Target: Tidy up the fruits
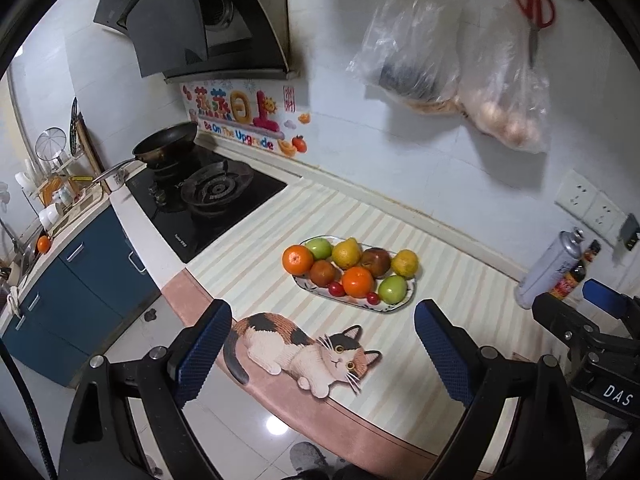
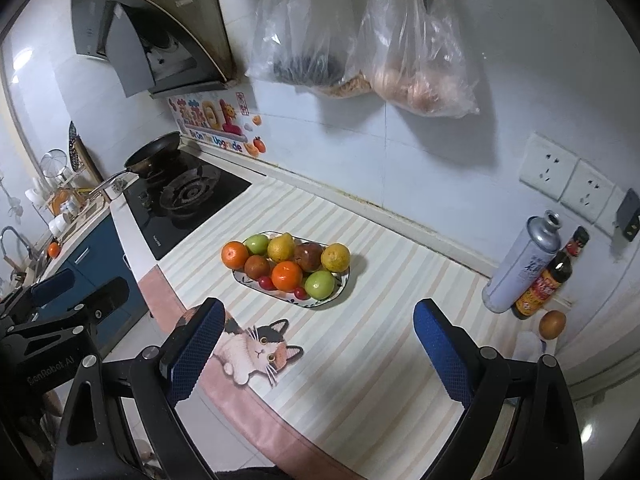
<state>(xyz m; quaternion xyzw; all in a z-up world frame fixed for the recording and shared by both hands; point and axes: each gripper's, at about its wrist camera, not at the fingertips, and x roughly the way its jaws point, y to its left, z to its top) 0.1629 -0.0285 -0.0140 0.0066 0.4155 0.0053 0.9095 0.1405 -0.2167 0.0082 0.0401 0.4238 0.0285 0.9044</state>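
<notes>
An oval patterned plate (image 1: 394, 309) (image 2: 345, 280) sits mid-counter on a striped mat, piled with fruit: oranges (image 1: 297, 259) (image 2: 287, 276), green apples (image 1: 393, 289) (image 2: 319, 284), yellow fruits (image 1: 346, 253) (image 2: 335, 257), brown fruits (image 1: 376, 262) (image 2: 308, 257) and small red tomatoes (image 1: 336, 289) (image 2: 264, 282). My left gripper (image 1: 322, 354) is open and empty, held above the counter's front edge, short of the plate. My right gripper (image 2: 316, 350) is open and empty, also in front of the plate. Each gripper shows at the edge of the other's view.
A cat-shaped mat (image 1: 304, 350) (image 2: 256, 350) lies at the counter's front edge. A gas stove (image 1: 208, 196) with a pan (image 1: 166, 146) is at left. A grey canister (image 2: 520, 266), sauce bottle (image 2: 550, 276) and lone brown fruit (image 2: 552, 324) stand at right. Plastic bags (image 2: 420, 48) hang on the wall.
</notes>
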